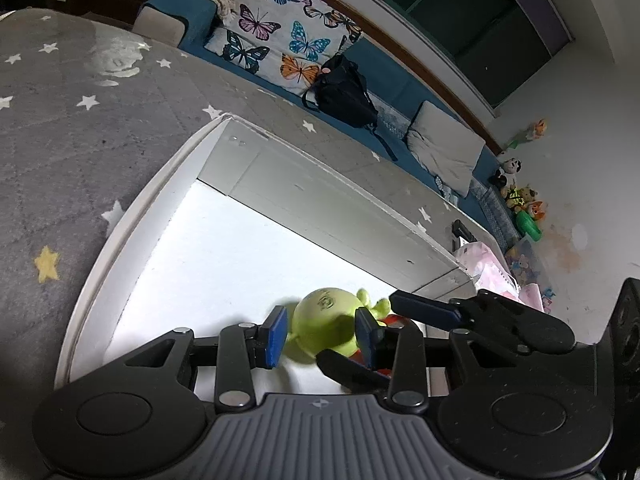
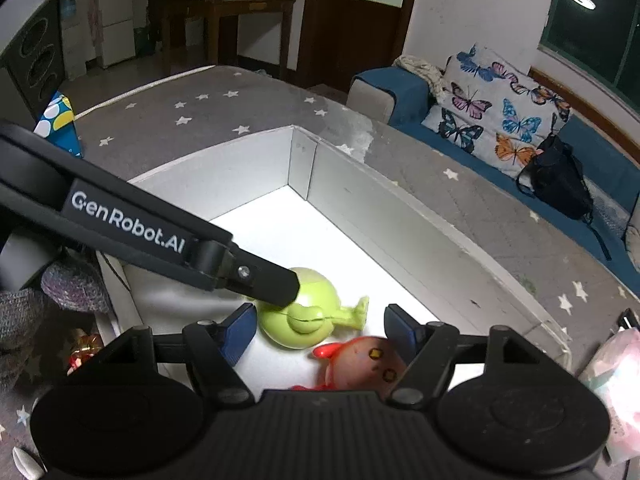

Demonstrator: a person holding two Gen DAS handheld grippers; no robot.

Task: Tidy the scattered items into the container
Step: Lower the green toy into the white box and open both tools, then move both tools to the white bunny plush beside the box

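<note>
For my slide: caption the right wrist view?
Open right gripper above green toy and red toy inside white box.

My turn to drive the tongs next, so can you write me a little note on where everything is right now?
Left tongs: open, pads on either side of the round lime-green plastic toy, not squeezing it.
Right tongs: open, holding nothing, over the white cardboard box.
In the box: the green toy and, beside it, a red and peach plastic figure, both lying on the box floor.
Done: those two toys are in.
Left: a shiny red and gold item sits outside on the grey star-patterned rug; a pink packet lies at the other side, possibly one more to tidy.
</note>
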